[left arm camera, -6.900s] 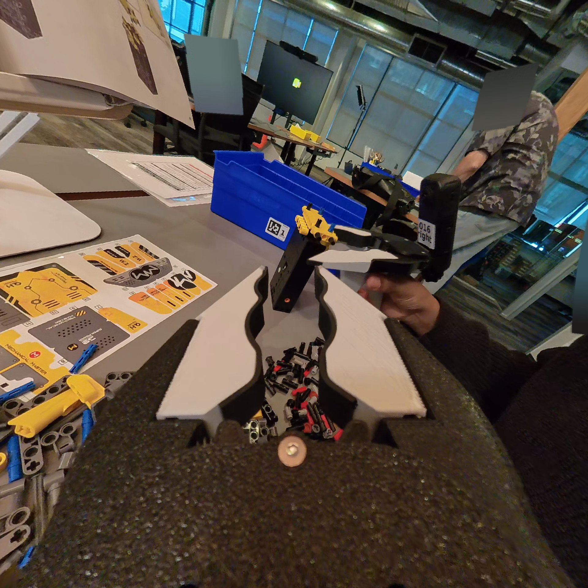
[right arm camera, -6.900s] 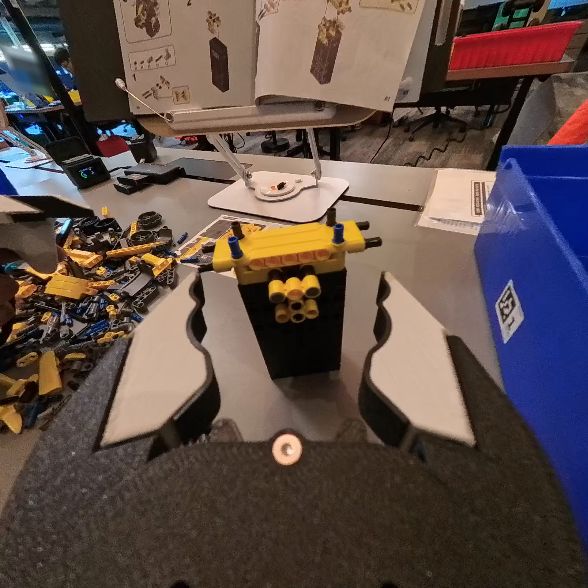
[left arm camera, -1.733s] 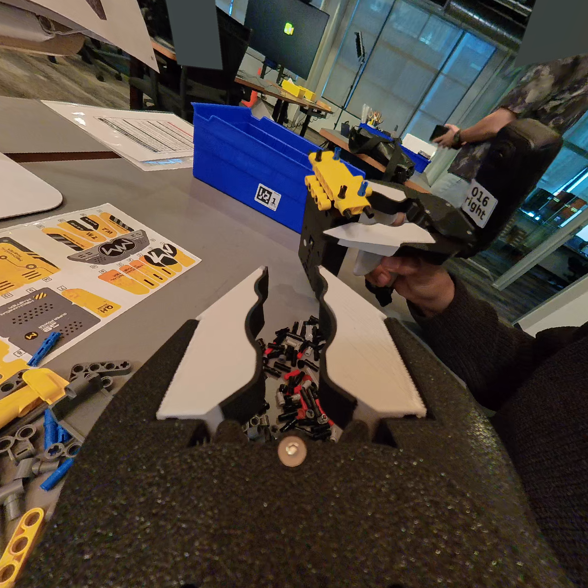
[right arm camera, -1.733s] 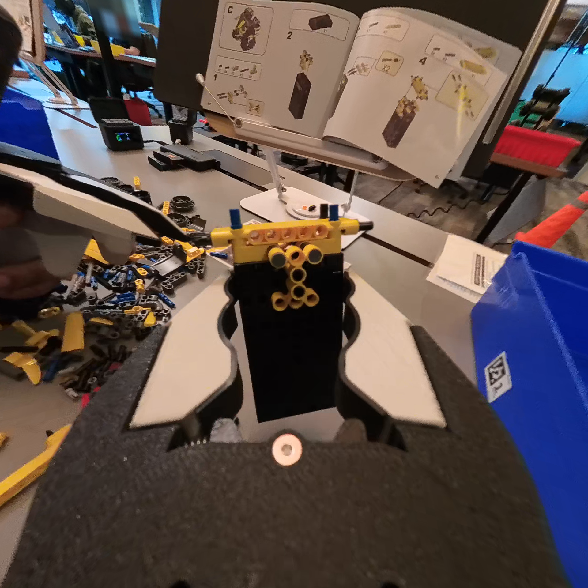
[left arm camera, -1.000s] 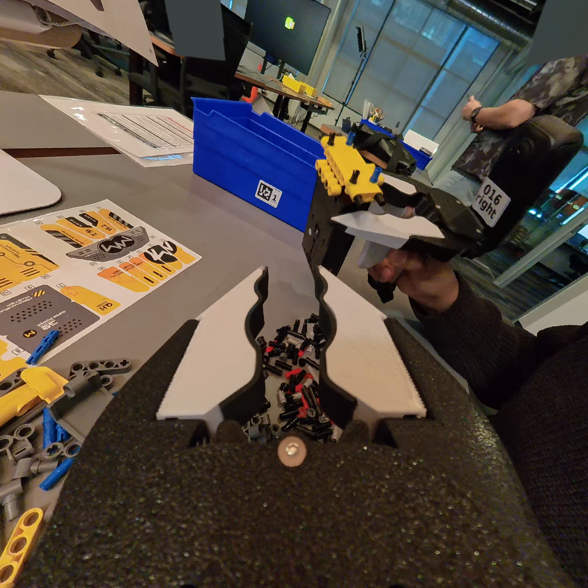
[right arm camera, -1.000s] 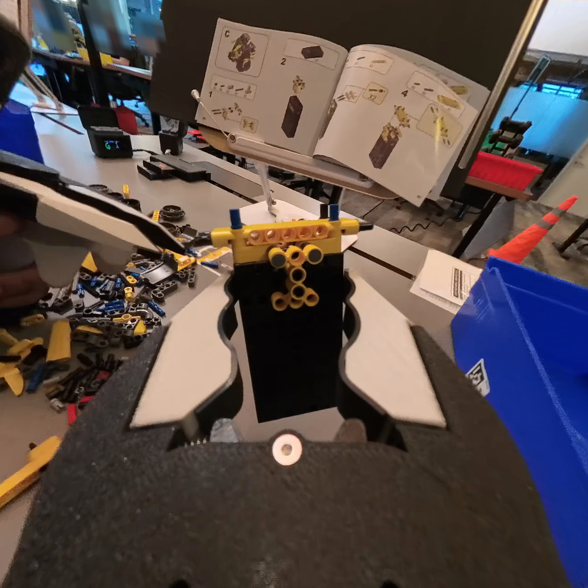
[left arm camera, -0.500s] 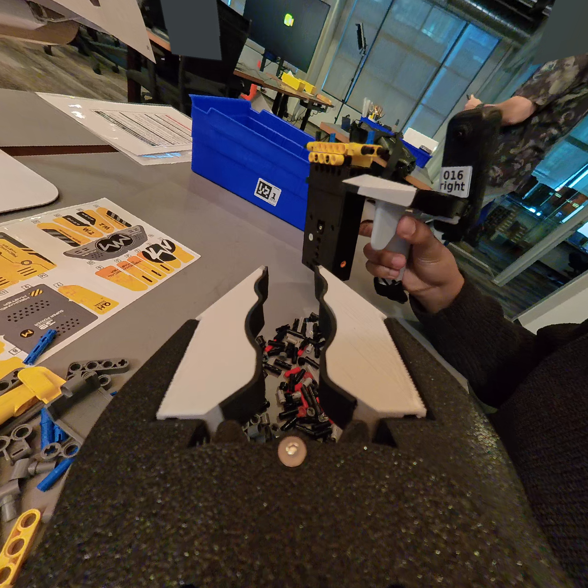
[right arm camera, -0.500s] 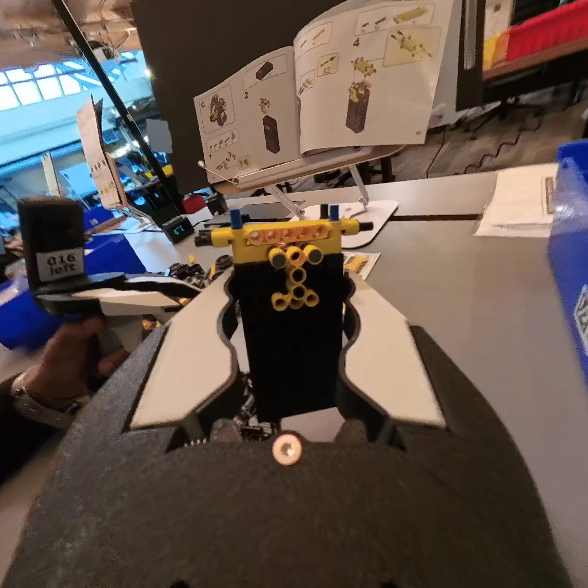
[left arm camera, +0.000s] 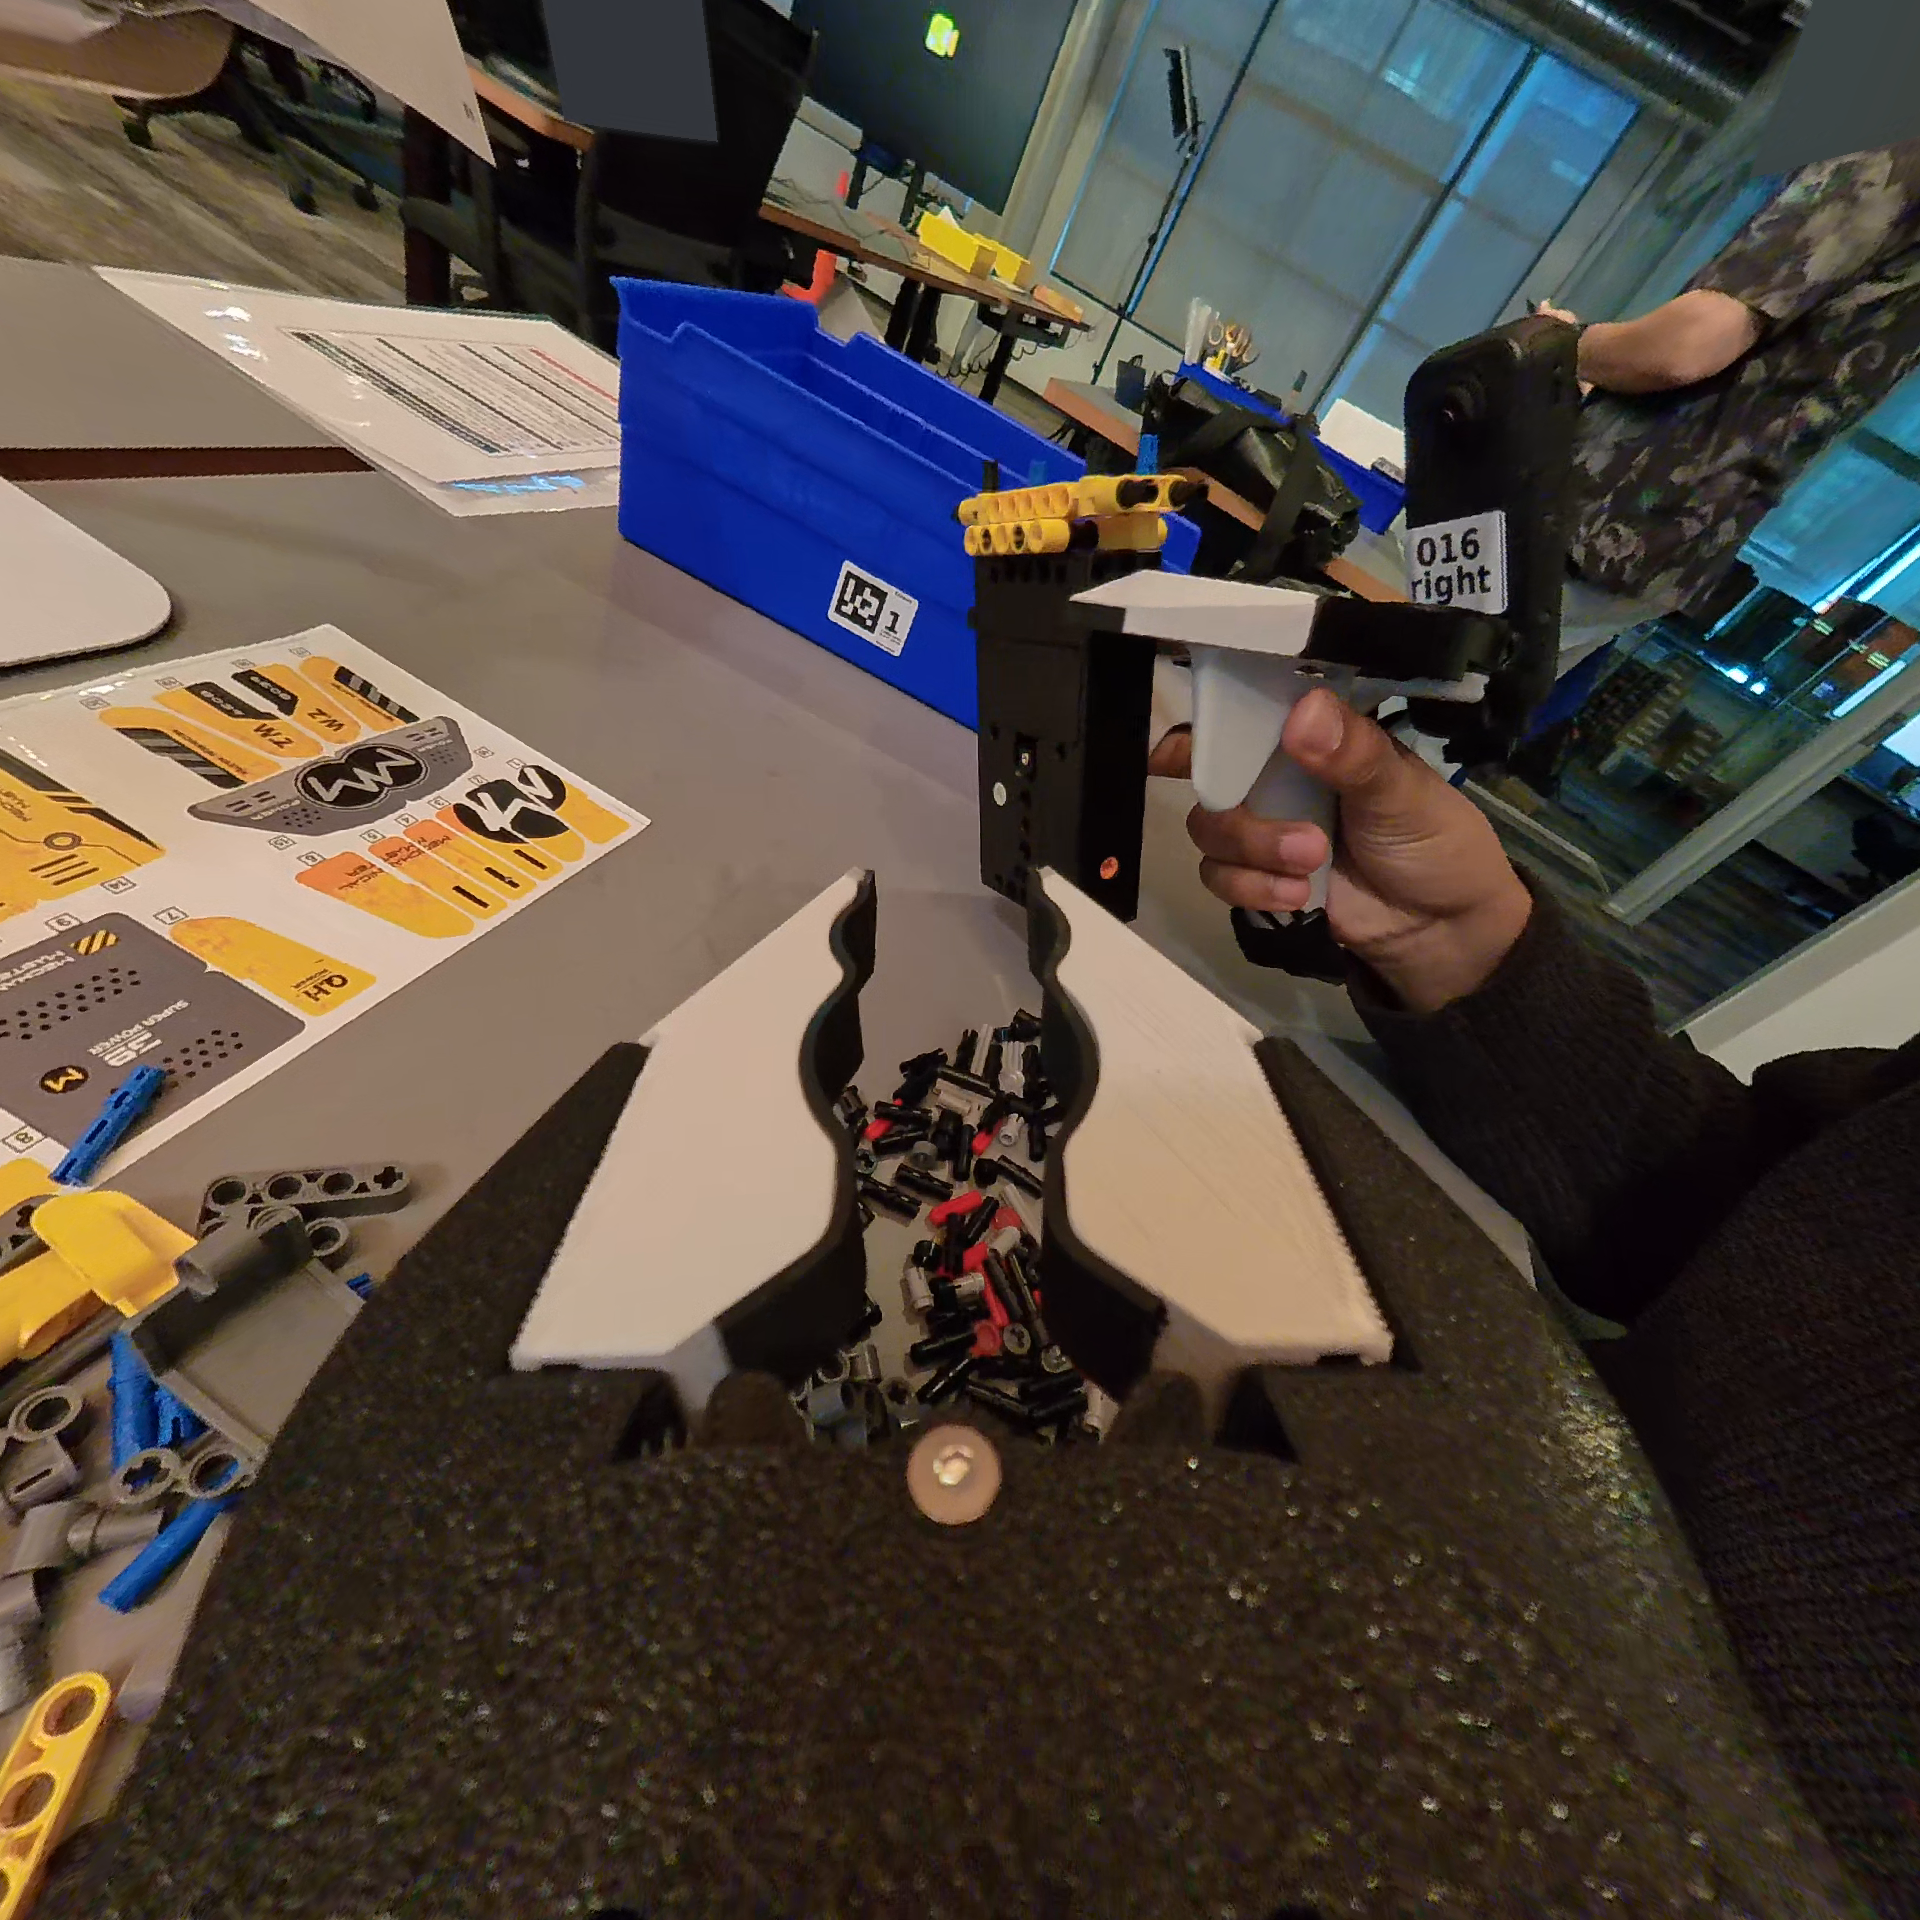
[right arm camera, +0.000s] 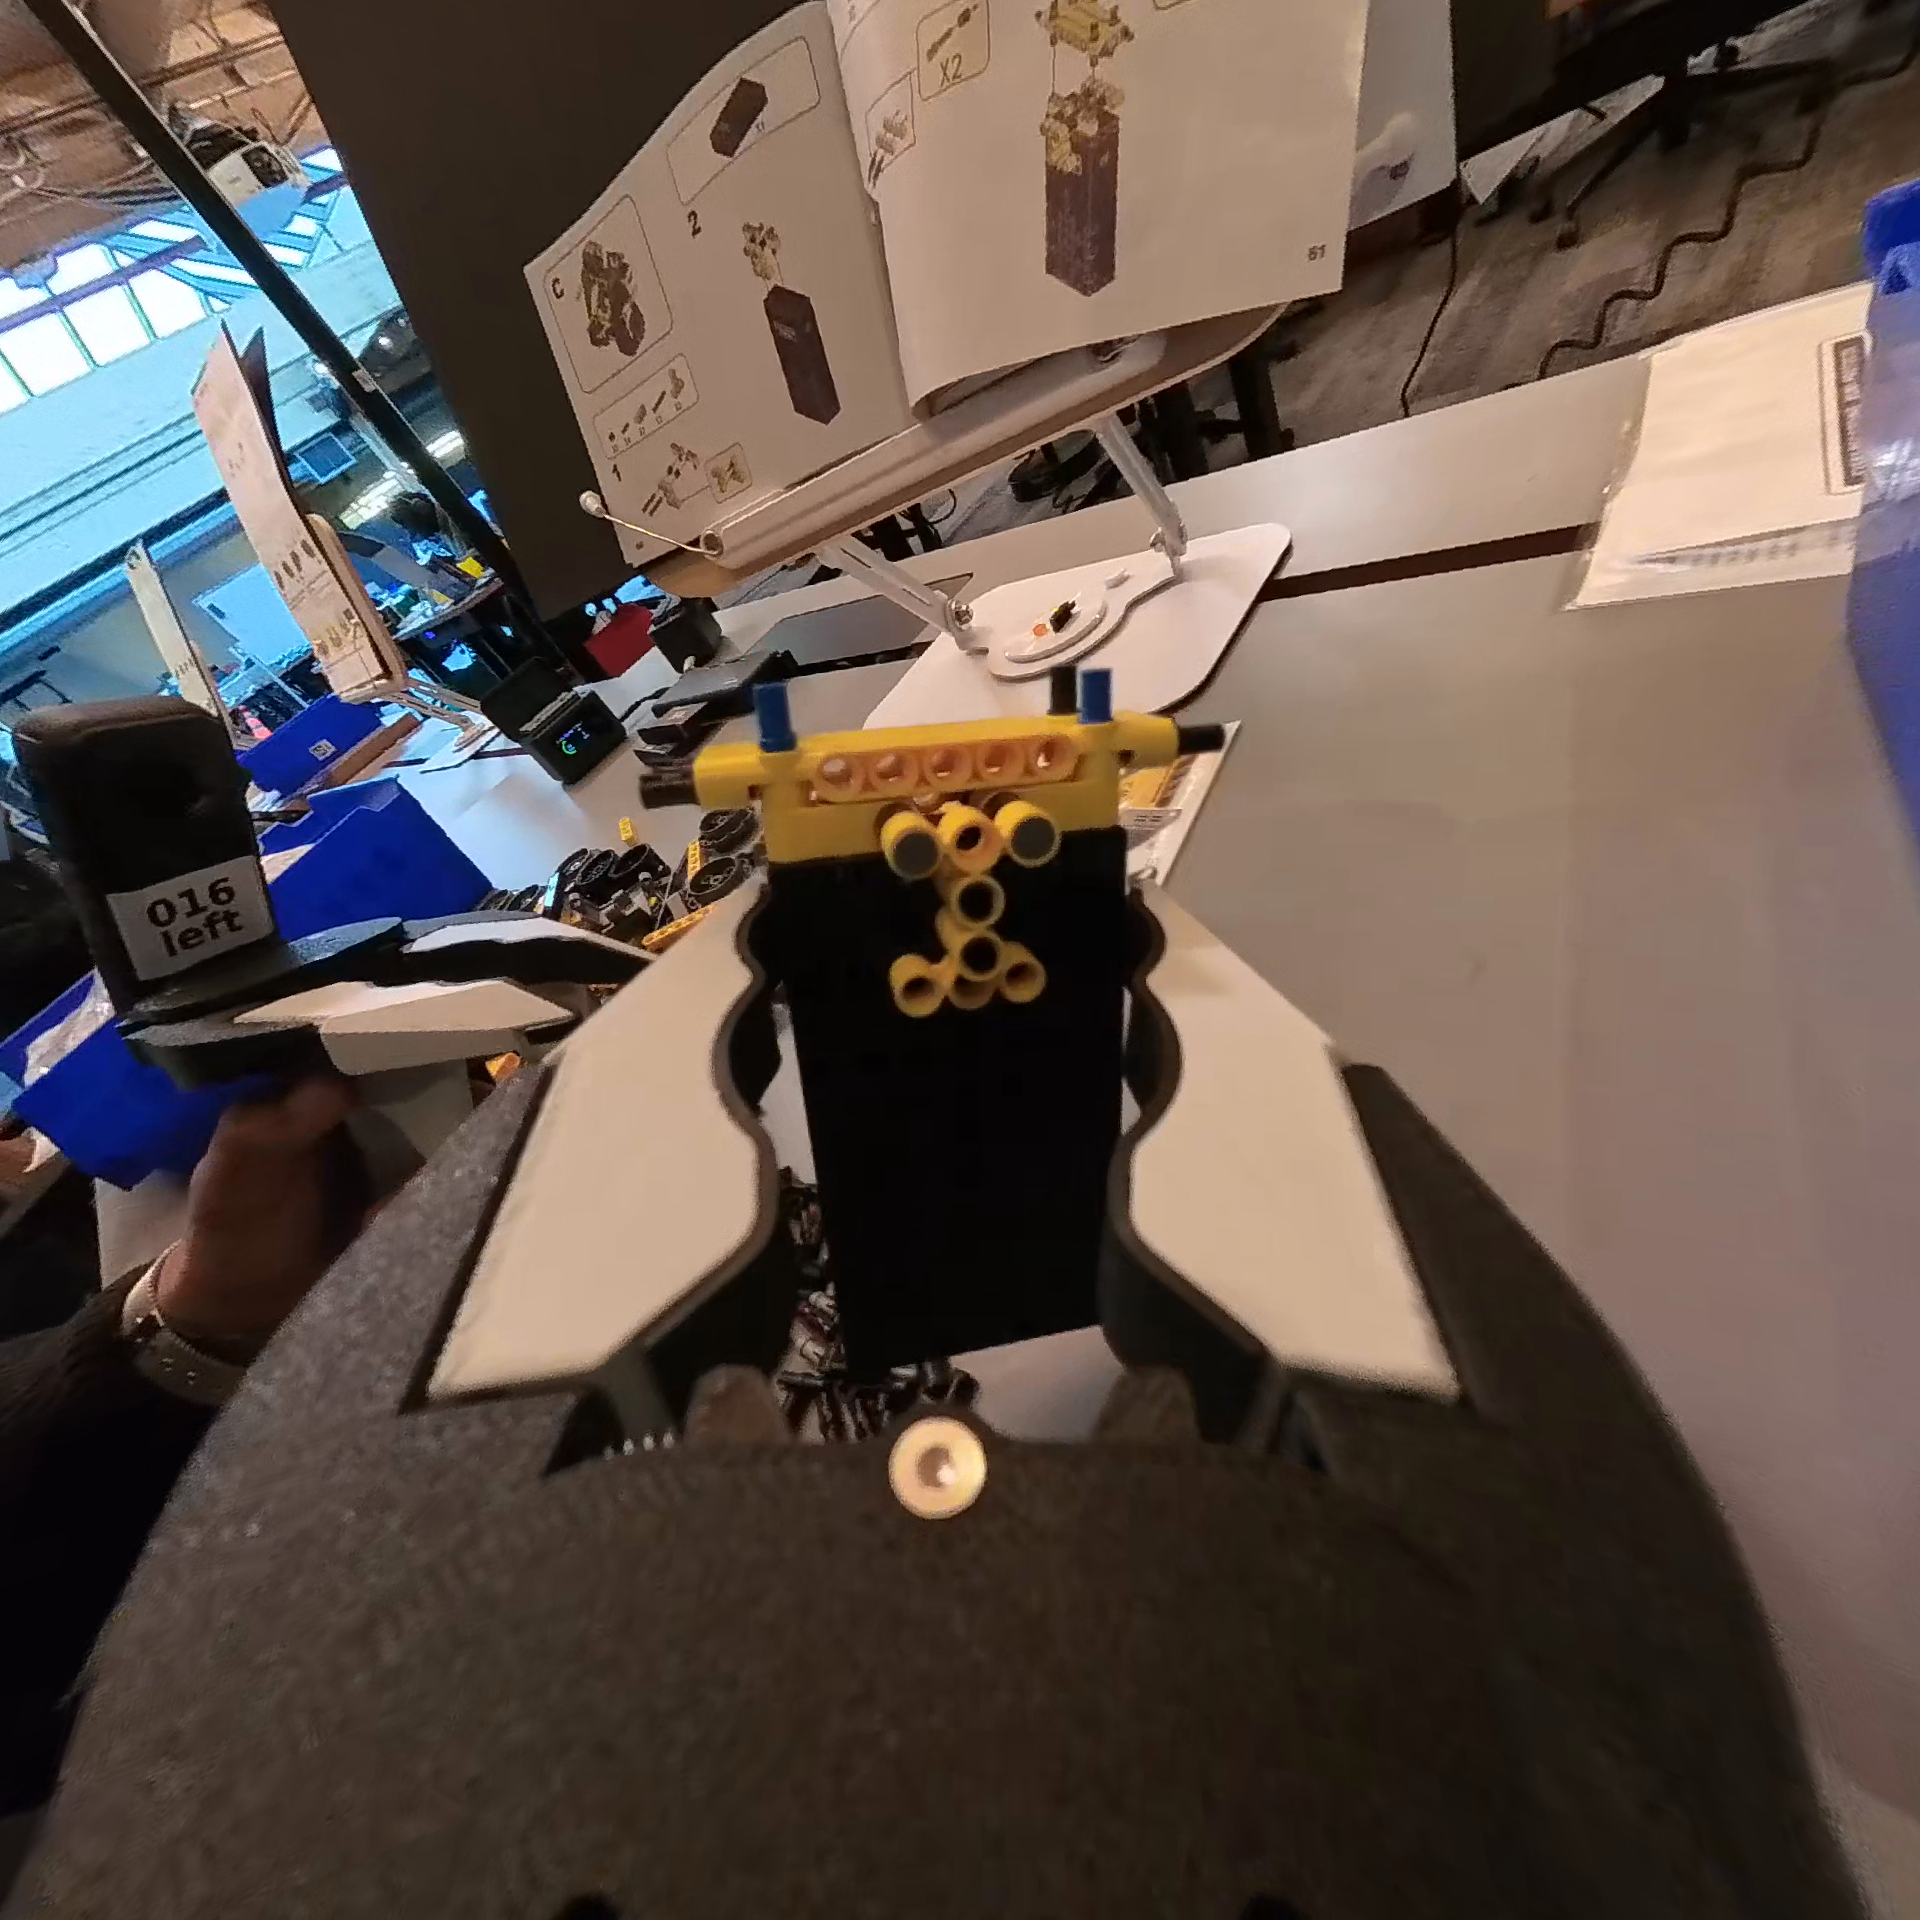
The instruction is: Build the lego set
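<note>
right tool (right arm camera: pixel 940 1049): clamped on both sides of the black block (right arm camera: pixel 961 1122), holding it upright and clear of the table (left arm camera: pixel 727 665), so its yellow beam assembly (right arm camera: pixel 935 795) on top stays reachable.
black block: in the air just beyond the left tool's tips, above the pin pile.
left tool (left arm camera: pixel 951 935): fingers apart with a narrow gap, gripping nothing, hanging over the pile of small black and red pins (left arm camera: pixel 966 1226).
blue bin (left arm camera: pixel 790 488): on the table behind the block.
sticker sheet (left arm camera: pixel 270 831): flat, left of the block.
instruction booklet (right arm camera: pixel 935 197): propped open on a stand, facing the block.
</note>
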Tool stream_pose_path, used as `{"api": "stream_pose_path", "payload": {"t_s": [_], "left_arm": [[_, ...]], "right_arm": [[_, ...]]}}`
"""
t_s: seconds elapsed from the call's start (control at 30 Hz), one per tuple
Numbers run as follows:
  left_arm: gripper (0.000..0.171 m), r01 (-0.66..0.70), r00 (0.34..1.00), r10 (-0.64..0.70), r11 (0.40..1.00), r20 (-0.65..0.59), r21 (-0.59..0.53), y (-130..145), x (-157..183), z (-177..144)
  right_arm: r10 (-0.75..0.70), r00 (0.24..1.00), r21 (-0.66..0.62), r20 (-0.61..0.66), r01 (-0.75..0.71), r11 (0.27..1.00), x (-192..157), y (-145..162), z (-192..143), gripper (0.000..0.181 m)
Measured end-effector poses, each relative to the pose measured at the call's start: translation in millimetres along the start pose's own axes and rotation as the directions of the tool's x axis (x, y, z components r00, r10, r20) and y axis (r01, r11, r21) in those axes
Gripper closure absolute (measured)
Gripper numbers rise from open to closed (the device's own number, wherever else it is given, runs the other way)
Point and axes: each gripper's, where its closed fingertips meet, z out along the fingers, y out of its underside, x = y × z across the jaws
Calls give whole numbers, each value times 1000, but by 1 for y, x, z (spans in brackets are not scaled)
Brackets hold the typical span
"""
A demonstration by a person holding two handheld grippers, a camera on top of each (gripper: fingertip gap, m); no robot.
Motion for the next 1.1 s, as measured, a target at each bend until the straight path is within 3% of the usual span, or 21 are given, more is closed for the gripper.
{"api": "stream_pose_path", "payload": {"t_s": [0.23, 0.37, 0.5, 0.63, 0.77, 0.93, 0.97, 1.0, 1.1], "left_arm": [[143, -23, 1000, 23, 1000, -1, -5, 3, 11, 11], [141, -77, 997, 77, 997, 14, -26, 9, 23, 20], [113, -165, 986, 165, 986, 41, 17, 3, 33, 22], [112, -231, 967, 222, 971, 126, 62, -6, 29, 17], [113, -216, 970, 205, 974, 134, 74, -8, 25, 12], [118, -118, 993, 118, 990, 5, 80, -7, 32, 7], [126, -101, 995, 101, 991, 9, 92, -8, 31, 6], [146, -85, 996, 80, 990, 45, 110, -11, 24, 2], [147, -34, 999, 29, 991, 40, 128, -14, 16, -4]], "right_arm": [[-214, 973, -1, -82, 215, 977, -10, 1, 5, 116], [-153, 987, 47, 52, 150, 988, -45, 2, 12, 116], [-127, 985, 65, 118, 120, 991, -70, 5, 18, 116], [-115, 983, 96, 145, 102, 990, -88, 4, 22, 116], [-118, 981, 105, 151, 103, 989, -102, 6, 26, 116], [-119, 969, 99, 216, 99, 990, -120, 12, 27, 115], [-132, 967, 100, 216, 113, 989, -120, 13, 27, 116], [-147, 966, 111, 214, 126, 986, -120, 11, 25, 117], [-165, 960, 192, 225, 122, 974, -119, -4, 14, 119]]}}
